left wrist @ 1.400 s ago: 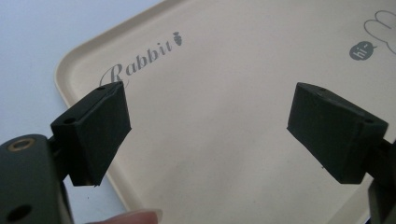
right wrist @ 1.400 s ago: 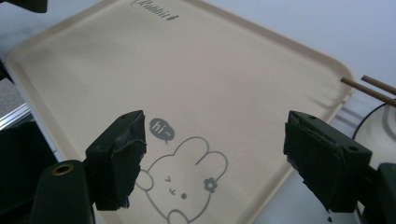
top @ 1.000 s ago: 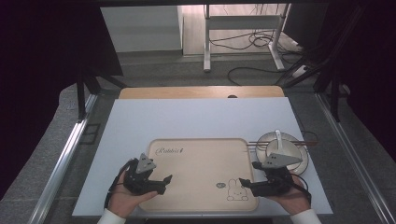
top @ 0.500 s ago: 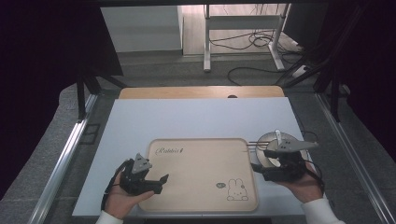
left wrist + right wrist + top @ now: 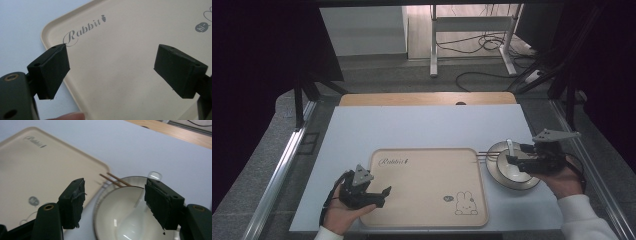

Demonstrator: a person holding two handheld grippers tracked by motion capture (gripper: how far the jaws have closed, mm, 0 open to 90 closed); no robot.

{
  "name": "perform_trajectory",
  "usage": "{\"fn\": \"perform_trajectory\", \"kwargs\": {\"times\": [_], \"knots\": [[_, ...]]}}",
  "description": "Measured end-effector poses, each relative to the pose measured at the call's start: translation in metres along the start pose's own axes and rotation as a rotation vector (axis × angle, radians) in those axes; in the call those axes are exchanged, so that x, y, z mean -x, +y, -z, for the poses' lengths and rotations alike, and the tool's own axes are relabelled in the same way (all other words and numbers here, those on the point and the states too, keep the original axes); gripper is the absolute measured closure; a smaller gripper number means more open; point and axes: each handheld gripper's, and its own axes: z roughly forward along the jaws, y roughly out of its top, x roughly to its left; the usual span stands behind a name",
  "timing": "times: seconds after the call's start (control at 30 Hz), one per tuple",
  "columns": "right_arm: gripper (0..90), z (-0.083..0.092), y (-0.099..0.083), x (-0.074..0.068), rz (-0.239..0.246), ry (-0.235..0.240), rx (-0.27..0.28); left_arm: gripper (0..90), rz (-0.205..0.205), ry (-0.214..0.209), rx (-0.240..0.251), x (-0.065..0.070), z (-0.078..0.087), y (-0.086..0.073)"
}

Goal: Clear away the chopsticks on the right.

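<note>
A white bowl (image 5: 512, 172) with a white spoon (image 5: 510, 150) inside was set upright just beside a beige tray (image 5: 422, 185).

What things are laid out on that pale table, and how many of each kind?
Tray: 1, beige, with a rabbit drawing
Bowl: 1, on a plate
Plate: 1, under the bowl
Spoon: 1, white, in the bowl
Chopsticks: 2, thin brown sticks lying across the plate's rim
Total: 6 things
</note>
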Motion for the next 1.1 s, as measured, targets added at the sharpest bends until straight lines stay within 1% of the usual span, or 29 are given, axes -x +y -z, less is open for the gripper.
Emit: {"fn": "perform_trajectory", "kwargs": {"times": [0.03, 0.07, 0.1, 0.13, 0.17, 0.2, 0.23, 0.3, 0.37, 0.4, 0.47, 0.6, 0.63, 0.67, 0.77, 0.83, 0.9, 0.93, 0.97, 1.0, 1.03, 1.1], "knots": [[33.4, 0.0, 0.0, 0.0, 0.0, 0.0, 0.0, 12.9, 0.0, 0.0, 0.0, 0.0, 0.0, 0.0], [34.3, 0.002, -0.001, 0.01, -0.025, -0.015, 0.001, 12.9, -0.001, 0.0, -0.001, 0.0, 0.0, 0.0], [34.3, 0.002, -0.001, 0.01, -0.025, -0.015, 0.001, 12.9, -0.001, 0.0, -0.001, 0.0, 0.0, 0.0], [34.6, 0.002, -0.001, 0.014, -0.032, -0.023, 0.001, 12.9, -0.001, 0.0, -0.001, -0.001, 0.0, 0.0], [35.1, 0.004, -0.002, 0.025, -0.052, -0.042, 0.0, 12.9, 0.0, 0.0, 0.0, -0.001, 0.0, 0.0], [35.1, 0.004, -0.002, 0.025, -0.052, -0.042, 0.0, 12.9, -0.001, -0.001, -0.001, -0.001, 0.0, -0.001], [35.2, 0.004, -0.003, 0.028, -0.057, -0.047, 0.002, 12.9, -0.001, 0.002, 0.0, -0.002, 0.0, -0.001], [36.1, 0.005, -0.003, 0.04, -0.086, -0.071, 0.0, 12.9, 0.003, 0.003, 0.002, -0.003, 0.001, -0.001], [36.4, 0.006, -0.003, 0.042, -0.094, -0.075, -0.002, 12.9, 0.004, 0.004, 0.003, -0.003, 0.001, -0.002], [36.9, 0.005, -0.003, 0.049, -0.116, -0.086, -0.001, 12.9, 0.004, 0.004, 0.004, -0.002, 0.002, -0.002], [37.1, 0.004, -0.003, 0.051, -0.123, -0.089, -0.004, 12.9, 0.003, 0.005, 0.004, -0.002, 0.002, -0.002], [38.8, -0.004, -0.002, 0.066, -0.132, -0.119, -0.052, 12.9, 0.003, 0.007, 0.001, -0.002, 0.002, -0.002], [38.8, -0.004, -0.002, 0.066, -0.132, -0.119, -0.052, 12.9, 0.002, 0.007, 0.001, -0.002, 0.002, -0.002], [39.9, -0.007, -0.001, 0.07, -0.131, -0.137, -0.067, 12.9, 0.005, 0.008, 0.002, -0.003, 0.002, -0.003], [41.2, -0.01, -0.001, 0.074, -0.129, -0.151, -0.083, 12.9, 0.009, 0.01, 0.001, -0.004, 0.002, -0.003], [43.1, -0.015, -0.002, 0.08, -0.125, -0.171, -0.107, 12.8, 0.011, 0.009, 0.0, -0.004, 0.002, -0.004], [45.1, -0.02, -0.002, 0.086, -0.136, -0.184, -0.136, 12.7, 0.01, 0.009, -0.001, -0.004, 0.002, -0.004], [47.7, -0.026, -0.004, 0.093, -0.143, -0.198, -0.16, 12.6, 0.009, 0.008, -0.002, -0.004, 0.002, -0.004], [47.7, -0.026, -0.004, 0.093, -0.143, -0.198, -0.16, 12.6, 0.008, 0.008, -0.002, -0.004, 0.002, -0.004], [50.5, -0.03, -0.005, 0.1, -0.153, -0.204, -0.176, 12.6, 0.009, 0.007, -0.002, -0.004, 0.001, -0.004], [51.7, -0.032, -0.006, 0.103, -0.162, -0.209, -0.183, 12.5, 0.008, 0.007, -0.003, -0.004, 0.001, -0.004], [52.8, -0.033, -0.007, 0.105, -0.165, -0.211, -0.188, 12.5, 0.008, 0.008, -0.005, -0.004, 0.001, -0.004]]}}
